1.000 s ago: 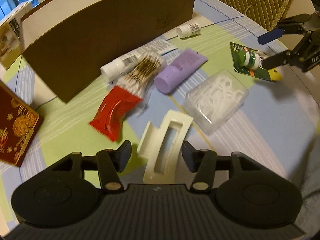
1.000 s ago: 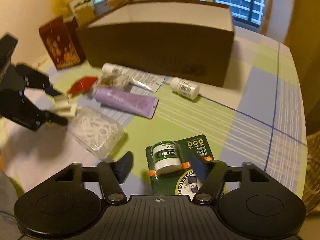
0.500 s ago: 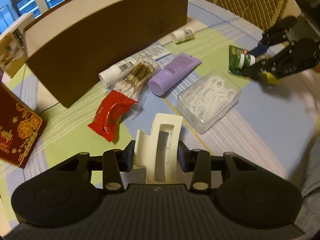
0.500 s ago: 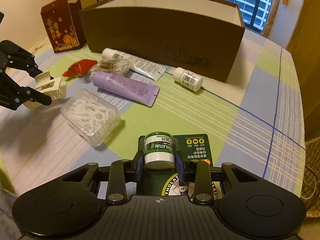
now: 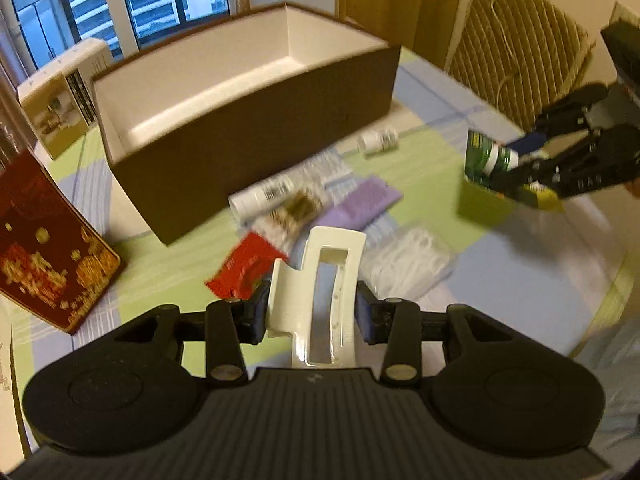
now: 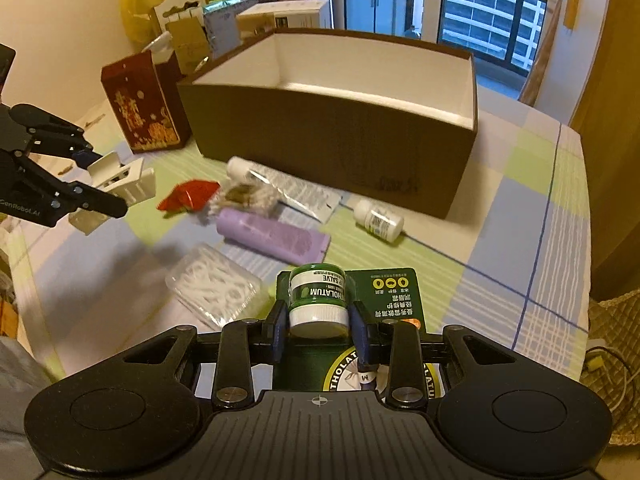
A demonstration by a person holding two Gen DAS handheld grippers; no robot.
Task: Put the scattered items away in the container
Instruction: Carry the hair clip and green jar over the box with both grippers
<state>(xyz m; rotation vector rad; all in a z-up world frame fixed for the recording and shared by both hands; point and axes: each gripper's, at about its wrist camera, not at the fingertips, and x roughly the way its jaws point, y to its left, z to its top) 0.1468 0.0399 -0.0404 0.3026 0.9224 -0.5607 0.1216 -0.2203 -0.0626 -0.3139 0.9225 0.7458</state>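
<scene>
My left gripper [image 5: 312,312] is shut on a cream hair claw clip [image 5: 320,280] and holds it above the table. My right gripper [image 6: 318,330] is shut on a green salve jar on its green card [image 6: 320,300], also lifted. Each gripper shows in the other's view: the right one [image 5: 520,160] at far right, the left one [image 6: 100,184] at far left. The brown open box with a white inside [image 5: 224,92] [image 6: 340,120] stands behind. On the table lie a red packet [image 5: 244,268], cotton swabs [image 6: 248,196], a purple tube [image 6: 272,236], a white tube [image 5: 264,196], a small white bottle [image 6: 380,220] and a clear case of floss picks [image 6: 216,284].
A red and gold box [image 5: 44,256] stands left of the brown box, with more boxes and bags [image 6: 188,36] behind. A wicker chair back [image 5: 516,56] is at the far right. The checked cloth [image 6: 520,208] covers the table.
Both grippers closed, the left on the clip and the right on the salve jar, then lifted them off the table. The box's inside has come into view.
</scene>
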